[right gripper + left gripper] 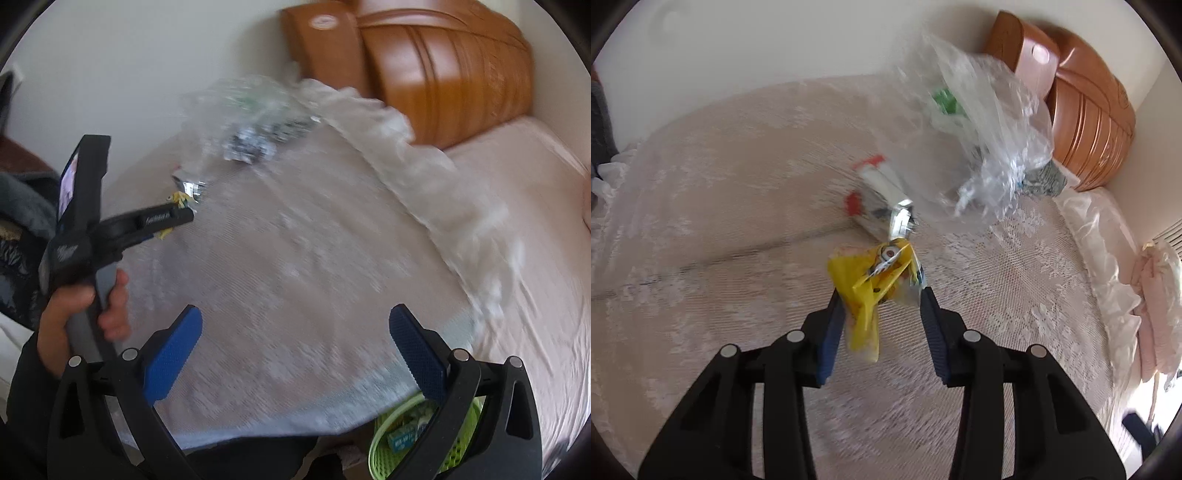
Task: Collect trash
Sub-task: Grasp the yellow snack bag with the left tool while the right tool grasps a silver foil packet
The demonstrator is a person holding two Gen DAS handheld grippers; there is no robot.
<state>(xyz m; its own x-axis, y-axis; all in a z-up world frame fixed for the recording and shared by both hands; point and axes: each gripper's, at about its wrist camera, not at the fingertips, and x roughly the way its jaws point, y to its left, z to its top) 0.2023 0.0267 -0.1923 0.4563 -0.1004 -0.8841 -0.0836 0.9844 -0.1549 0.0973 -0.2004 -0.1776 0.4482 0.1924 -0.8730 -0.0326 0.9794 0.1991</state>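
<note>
A: Jaws of the left gripper [881, 291] are seen closed on a yellow wrapper [871, 284]; those of the right gripper [295, 332] are held wide apart, with nothing between the blue pads [173, 354].

B: Appearance of the wrapper?

A: Crumpled yellow film is noted, with a cartoon print near its top and a loose tail hanging down beside the left pad. It is held above the lace bedspread [720, 184], just before a silver-and-red packet [882, 199] lying on the bed.

B: Other trash recorded?

A: A clear plastic bag [990, 136] with a green patch is seen beyond the packet, near the wooden headboard [1089, 122]. A green basket [391, 443] with scraps inside is observed at the bed's edge, partly covered by the right gripper.

B: Limits of observation?

A: Both views are motion-blurred. The packet's print cannot be read. In the right wrist view the wrapper is mostly hidden by the left gripper, held by a hand [85, 314].
</note>
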